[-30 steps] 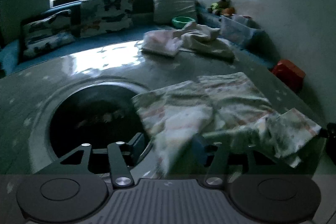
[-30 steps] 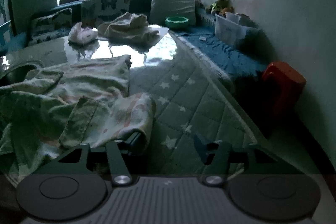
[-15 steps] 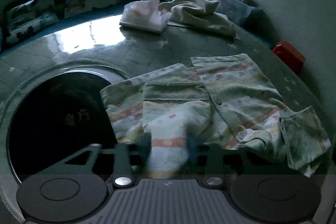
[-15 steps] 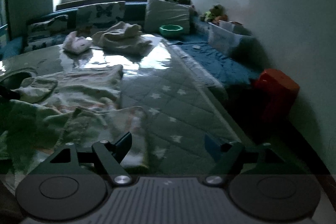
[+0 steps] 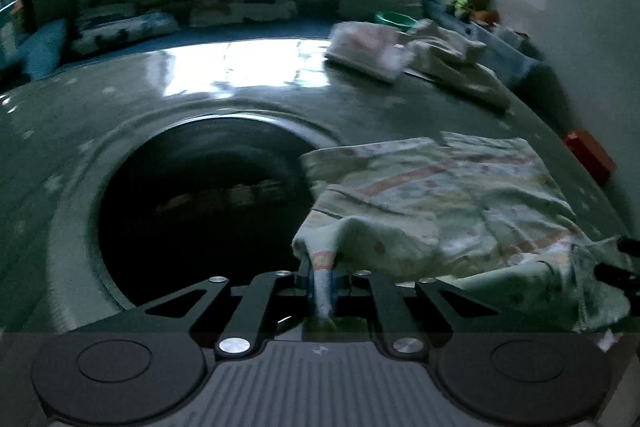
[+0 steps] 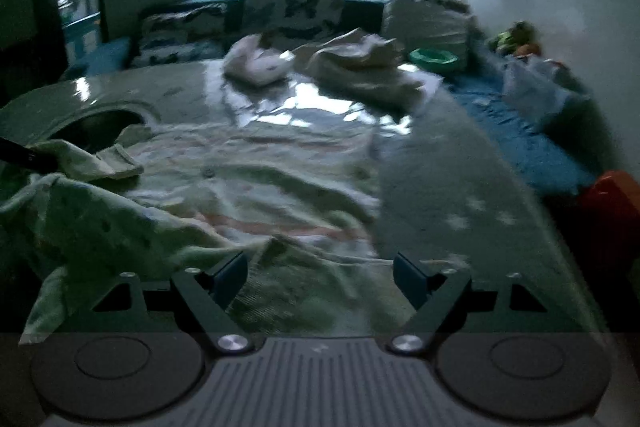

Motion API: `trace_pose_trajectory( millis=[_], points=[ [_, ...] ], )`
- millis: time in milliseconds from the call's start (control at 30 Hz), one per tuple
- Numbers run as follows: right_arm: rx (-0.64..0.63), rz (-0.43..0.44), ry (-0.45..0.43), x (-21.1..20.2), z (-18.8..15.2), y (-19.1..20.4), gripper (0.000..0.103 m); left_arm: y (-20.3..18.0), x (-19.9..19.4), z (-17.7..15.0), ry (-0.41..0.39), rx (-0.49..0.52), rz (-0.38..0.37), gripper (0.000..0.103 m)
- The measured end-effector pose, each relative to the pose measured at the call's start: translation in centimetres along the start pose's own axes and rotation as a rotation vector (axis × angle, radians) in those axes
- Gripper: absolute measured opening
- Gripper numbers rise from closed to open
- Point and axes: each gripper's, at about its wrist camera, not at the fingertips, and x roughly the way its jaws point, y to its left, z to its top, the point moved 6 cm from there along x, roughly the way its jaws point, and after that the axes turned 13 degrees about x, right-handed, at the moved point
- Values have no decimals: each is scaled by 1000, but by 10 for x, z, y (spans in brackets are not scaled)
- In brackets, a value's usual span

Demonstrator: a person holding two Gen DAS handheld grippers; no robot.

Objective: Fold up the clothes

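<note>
A pale patterned shirt point(image 5: 440, 195) with pink stripes and buttons lies spread and rumpled on the grey-green star mat point(image 6: 460, 187). In the left wrist view my left gripper point(image 5: 322, 279) is shut on a fold at the shirt's near left edge, and the cloth rises in a small peak from the pinch. The right wrist view shows the same shirt point(image 6: 260, 187) from its other side. My right gripper point(image 6: 320, 273) hovers over the shirt's near hem with its jaws opening. Cloth lies under the gap, and the blue pads point(image 6: 230, 273) do not press on it.
A large dark round hole point(image 5: 200, 195) in the mat lies just left of the shirt. A folded pink-white pile point(image 5: 368, 47) and a cream heap point(image 5: 452, 59) sit at the far side. Cushions point(image 6: 292, 11), a green bowl point(image 6: 432, 57) and a red stool point(image 6: 616, 203) ring the mat.
My left gripper went from open to shut on the shirt's edge and sank a little. My right gripper opened wider, let its cloth go and slid left over the shirt.
</note>
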Motion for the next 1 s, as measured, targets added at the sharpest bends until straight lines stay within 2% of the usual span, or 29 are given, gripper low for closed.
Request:
trace_pose_trajectory(
  millis=[100, 267, 400, 567, 800, 867, 1000],
  points=[
    [-33, 28, 48, 18, -4, 13, 82, 16, -10, -11, -6, -44, 29, 8],
    [-57, 73, 90, 37, -9, 35, 89, 47, -24, -27, -19, -116, 81, 8],
    [-122, 93, 87, 48, -10, 61, 93, 70, -32, -41, -20, -173, 117, 8],
    [-143, 177, 103, 72, -1, 106, 96, 105, -43, -57, -20, -252, 174, 8],
    [-209, 241, 102, 106, 15, 174, 97, 145, -58, -68, -37, -320, 253, 8],
    [-261, 232, 83, 115, 17, 196, 99, 158, -60, -74, -34, -348, 273, 8],
    [-274, 258, 83, 130, 22, 228, 100, 174, -66, -87, -23, -387, 305, 8]
  ],
)
